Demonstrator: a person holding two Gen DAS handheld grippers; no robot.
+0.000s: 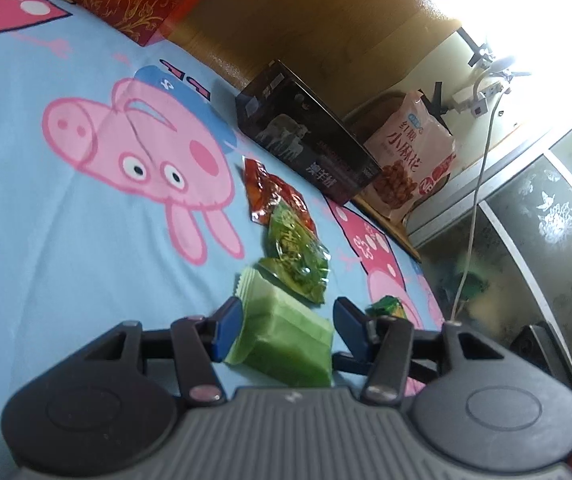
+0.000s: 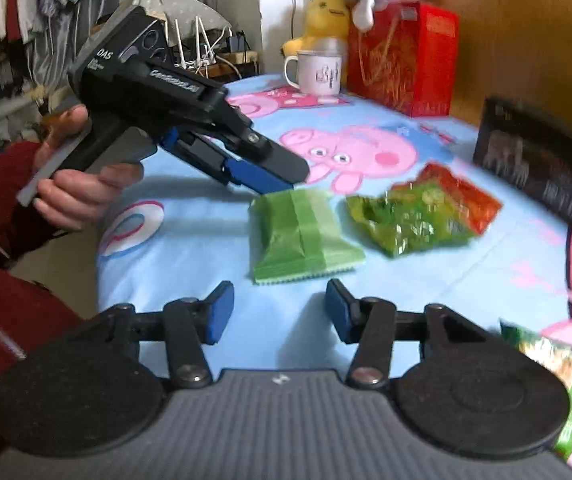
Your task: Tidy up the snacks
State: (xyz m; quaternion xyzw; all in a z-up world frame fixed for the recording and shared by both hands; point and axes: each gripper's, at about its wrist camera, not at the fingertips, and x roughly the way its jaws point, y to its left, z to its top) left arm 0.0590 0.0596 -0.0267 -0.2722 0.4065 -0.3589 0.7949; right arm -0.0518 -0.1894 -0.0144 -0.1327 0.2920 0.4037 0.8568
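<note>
A matte green snack packet (image 1: pixel 286 344) (image 2: pixel 297 232) lies flat on the blue cartoon-pig cloth (image 1: pixel 66 240). My left gripper (image 1: pixel 287 306) (image 2: pixel 282 178) straddles it. The left pad sits against the packet's side and the right pad stands just clear of it, so the jaws are open. Beyond the packet lie a glossy green packet (image 1: pixel 297 264) (image 2: pixel 409 216) and a red packet (image 1: pixel 274 196) (image 2: pixel 457 188), overlapping. My right gripper (image 2: pixel 280 312) hovers open over bare cloth just in front of the matte packet, holding nothing. Another small green packet (image 1: pixel 385 308) (image 2: pixel 553 364) lies to the right.
A black box (image 1: pixel 305 136) (image 2: pixel 545 168) stands at the cloth's edge, with a pink snack bag (image 1: pixel 409 160) behind it. A red box (image 2: pixel 401 56), a white mug (image 2: pixel 317 70) and plush toys (image 2: pixel 325 12) crowd the far end. A hand (image 2: pixel 78 192) and red sleeve hold the left gripper.
</note>
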